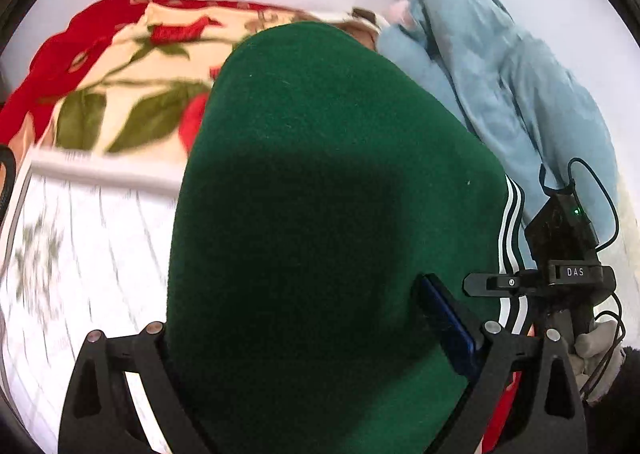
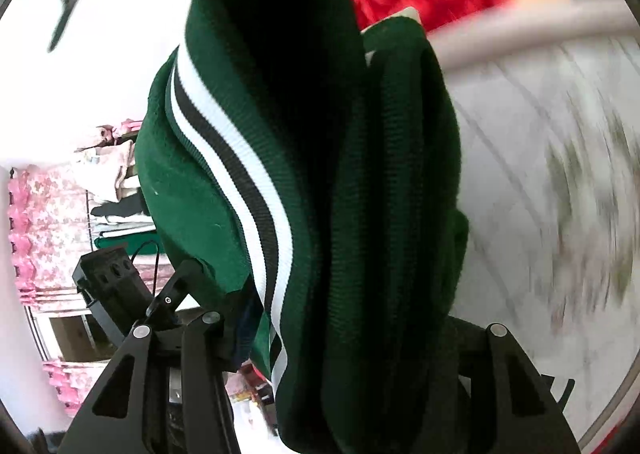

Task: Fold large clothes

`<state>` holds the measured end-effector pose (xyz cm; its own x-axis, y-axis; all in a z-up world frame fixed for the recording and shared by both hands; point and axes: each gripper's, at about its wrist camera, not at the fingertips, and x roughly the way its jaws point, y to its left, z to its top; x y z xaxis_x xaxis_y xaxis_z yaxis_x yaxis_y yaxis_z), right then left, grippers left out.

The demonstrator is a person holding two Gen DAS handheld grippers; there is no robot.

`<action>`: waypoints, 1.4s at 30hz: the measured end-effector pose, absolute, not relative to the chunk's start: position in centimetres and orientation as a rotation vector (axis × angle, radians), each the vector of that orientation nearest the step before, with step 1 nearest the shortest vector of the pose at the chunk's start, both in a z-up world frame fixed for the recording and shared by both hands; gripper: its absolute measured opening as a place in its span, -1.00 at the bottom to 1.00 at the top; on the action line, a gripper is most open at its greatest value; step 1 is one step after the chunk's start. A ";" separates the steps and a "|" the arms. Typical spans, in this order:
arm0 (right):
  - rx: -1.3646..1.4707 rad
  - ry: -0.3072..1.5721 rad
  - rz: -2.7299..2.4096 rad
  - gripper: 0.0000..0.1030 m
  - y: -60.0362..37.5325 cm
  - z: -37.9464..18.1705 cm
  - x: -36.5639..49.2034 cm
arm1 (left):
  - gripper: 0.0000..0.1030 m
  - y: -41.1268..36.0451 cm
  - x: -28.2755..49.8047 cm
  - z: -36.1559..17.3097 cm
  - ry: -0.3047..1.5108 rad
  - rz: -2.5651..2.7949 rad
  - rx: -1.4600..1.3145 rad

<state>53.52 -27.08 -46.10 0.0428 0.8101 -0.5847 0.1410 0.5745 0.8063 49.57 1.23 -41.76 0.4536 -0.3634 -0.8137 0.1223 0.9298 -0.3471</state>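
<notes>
A large dark green garment with white and black stripes along one edge fills the left wrist view. My left gripper is shut on it; the cloth bulges up between the fingers and hides the tips. In the right wrist view the same green garment hangs bunched and folded over, stripes running down its left side. My right gripper is shut on its ribbed edge. The right gripper's body shows at the right of the left wrist view, close beside the garment.
A white quilted bed cover lies below. A red floral blanket lies at the back left. A light blue garment is heaped at the back right against the wall. Shelves with folded clothes stand to the left.
</notes>
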 end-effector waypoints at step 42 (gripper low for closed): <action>-0.051 1.115 -0.128 1.00 -22.9 -23.0 43.1 | 0.95 -1.7 39.6 -25.7 0.906 0.136 -0.002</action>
<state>43.13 -22.88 -23.01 0.4338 -0.1279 -0.8919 0.0769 0.9915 -0.1048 39.58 -1.72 -25.75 0.6086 0.1164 -0.7849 -0.1184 0.9914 0.0552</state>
